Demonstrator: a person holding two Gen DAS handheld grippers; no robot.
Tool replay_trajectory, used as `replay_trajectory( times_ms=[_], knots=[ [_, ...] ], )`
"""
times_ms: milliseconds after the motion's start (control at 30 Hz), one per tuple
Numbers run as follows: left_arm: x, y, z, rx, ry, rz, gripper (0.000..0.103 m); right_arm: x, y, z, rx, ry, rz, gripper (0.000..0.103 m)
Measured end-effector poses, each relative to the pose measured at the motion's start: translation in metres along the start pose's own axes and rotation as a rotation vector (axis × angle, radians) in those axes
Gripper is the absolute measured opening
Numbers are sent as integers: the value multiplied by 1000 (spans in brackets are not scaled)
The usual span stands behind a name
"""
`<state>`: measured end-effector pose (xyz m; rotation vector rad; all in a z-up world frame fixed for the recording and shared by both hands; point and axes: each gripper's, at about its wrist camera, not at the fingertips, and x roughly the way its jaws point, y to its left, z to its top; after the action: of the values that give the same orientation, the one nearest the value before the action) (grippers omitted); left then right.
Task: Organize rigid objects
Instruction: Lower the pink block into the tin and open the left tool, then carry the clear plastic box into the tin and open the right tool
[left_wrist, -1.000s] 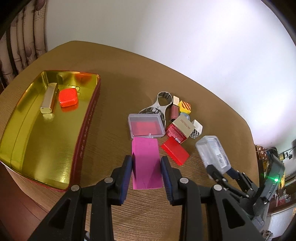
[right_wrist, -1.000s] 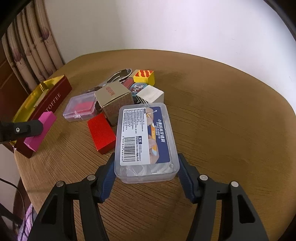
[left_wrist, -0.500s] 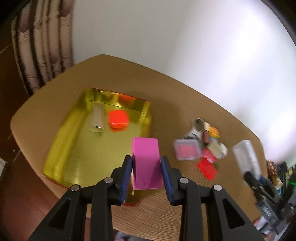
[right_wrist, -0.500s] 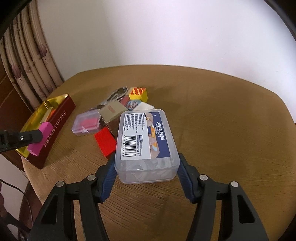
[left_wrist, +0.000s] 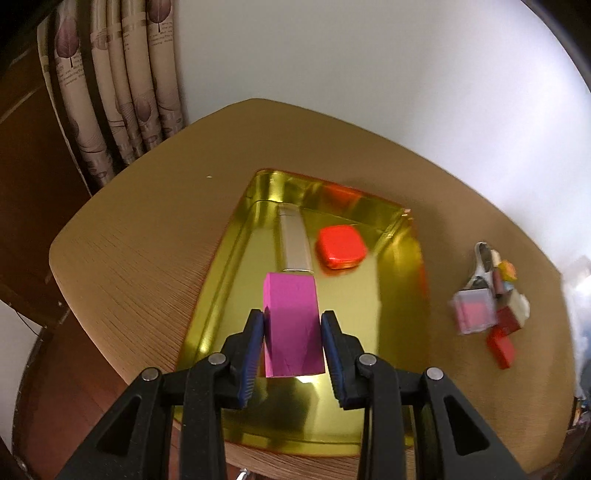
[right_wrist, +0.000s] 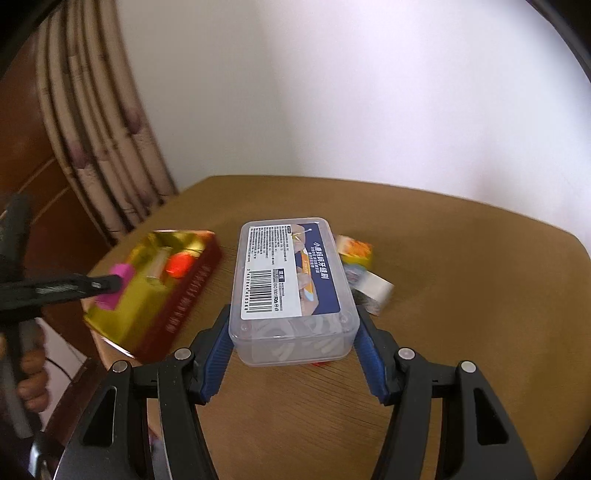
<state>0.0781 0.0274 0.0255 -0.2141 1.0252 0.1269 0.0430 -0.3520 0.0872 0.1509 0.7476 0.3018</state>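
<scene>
Round wooden table (left_wrist: 140, 236), its near edge cut off by the gripper bodies in both views. Gold tin tray (left_wrist: 229, 273) sits on its left part, red outer wall showing in the right wrist view with lettering too blurred to read; inside are a pale gold bar (left_wrist: 293, 243) along the far left and a red rounded block (left_wrist: 341, 246) just beside it, apart from each other. Clear plastic box (right_wrist: 291, 291) with barcode label is clamped in the right gripper (right_wrist: 293, 354), held above the table and hiding most of the loose pile (left_wrist: 487, 302), which is motion-blurred in the left view. Left gripper (left_wrist: 291, 347) is clamped on the magenta block (left_wrist: 291, 321), over the tray interior, not resting on it.
</scene>
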Motion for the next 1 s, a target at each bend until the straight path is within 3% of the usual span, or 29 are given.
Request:
replay_trajectory(
  times_ms=[333, 533, 733, 1000],
  knots=[
    [40, 12, 11, 31, 30, 21, 32, -3, 72, 21, -89, -21, 79, 58],
    [44, 12, 15, 68, 42, 24, 33, 1, 91, 18, -101, -7, 79, 58],
    [4, 28, 6, -54, -11, -58, 33, 6, 107, 18, -120, 10, 76, 58],
    [-42, 58, -36, -233, -61, -20, 37, 21, 128, 17, -146, 46, 89, 58]
  ],
)
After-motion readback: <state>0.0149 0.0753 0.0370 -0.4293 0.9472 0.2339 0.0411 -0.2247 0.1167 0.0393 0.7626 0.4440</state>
